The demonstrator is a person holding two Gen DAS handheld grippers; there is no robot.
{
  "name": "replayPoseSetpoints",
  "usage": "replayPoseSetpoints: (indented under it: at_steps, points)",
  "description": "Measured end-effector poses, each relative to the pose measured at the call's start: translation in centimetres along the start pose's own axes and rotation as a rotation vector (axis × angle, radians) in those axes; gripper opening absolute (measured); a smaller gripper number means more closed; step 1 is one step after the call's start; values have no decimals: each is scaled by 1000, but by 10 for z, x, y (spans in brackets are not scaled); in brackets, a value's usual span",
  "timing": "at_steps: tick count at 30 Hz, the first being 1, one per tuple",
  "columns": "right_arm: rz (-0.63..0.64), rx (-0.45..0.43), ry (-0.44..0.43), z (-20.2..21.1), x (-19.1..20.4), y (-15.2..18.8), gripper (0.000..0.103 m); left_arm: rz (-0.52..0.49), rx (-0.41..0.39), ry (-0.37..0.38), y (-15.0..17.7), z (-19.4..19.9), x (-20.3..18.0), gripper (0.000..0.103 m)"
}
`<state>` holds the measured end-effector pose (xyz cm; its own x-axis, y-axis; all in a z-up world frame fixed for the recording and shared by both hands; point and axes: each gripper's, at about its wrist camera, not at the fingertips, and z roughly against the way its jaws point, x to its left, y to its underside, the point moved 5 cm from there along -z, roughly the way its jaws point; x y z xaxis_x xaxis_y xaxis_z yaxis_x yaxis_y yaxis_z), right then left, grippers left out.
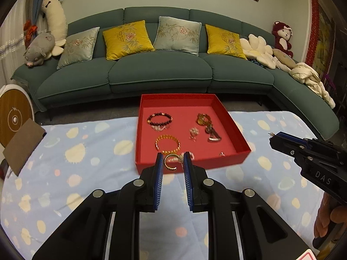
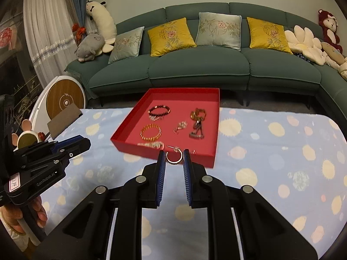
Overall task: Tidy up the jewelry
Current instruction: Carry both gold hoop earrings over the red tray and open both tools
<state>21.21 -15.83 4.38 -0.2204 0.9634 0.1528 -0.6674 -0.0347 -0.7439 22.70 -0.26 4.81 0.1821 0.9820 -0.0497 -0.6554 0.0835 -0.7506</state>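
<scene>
A red tray (image 1: 236, 130) (image 2: 216, 121) sits on the spotted cloth and holds a dark bead bracelet (image 1: 159, 118) (image 2: 159, 110), a gold bracelet (image 1: 167, 144) (image 2: 151, 132) and several small pieces. My left gripper (image 1: 172, 162) is shut on a gold hoop earring (image 1: 168, 162), held just above the tray's near wall. My right gripper (image 2: 174, 157) is shut on a matching hoop earring (image 2: 174, 157), held over the tray's near right corner. Each gripper shows from the side in the other's view: the right one (image 1: 273, 137), the left one (image 2: 86, 144).
The table (image 1: 86, 162) (image 2: 271, 162) carries a blue cloth with pale spots. A brown card (image 1: 23, 145) (image 2: 63, 119) lies at its far left edge. A green sofa (image 1: 160, 73) with cushions stands behind the table.
</scene>
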Motion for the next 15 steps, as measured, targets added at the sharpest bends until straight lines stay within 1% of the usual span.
replayPoseSetpoints:
  at_steps: [4,7,11,15]
  points:
    - [-7,-8,-3,-28,0,-30,16,-15,-24,-38,-32,-24,4,16]
    - [-16,2,0,-51,-3,-42,16,-14,-21,-55,-46,-46,4,16]
    - [-31,28,10,-81,-10,-45,16,-4,-10,-75,-56,-74,4,16]
    - [-48,60,19,-105,-17,-42,16,17,14,-84,-59,-99,6,16]
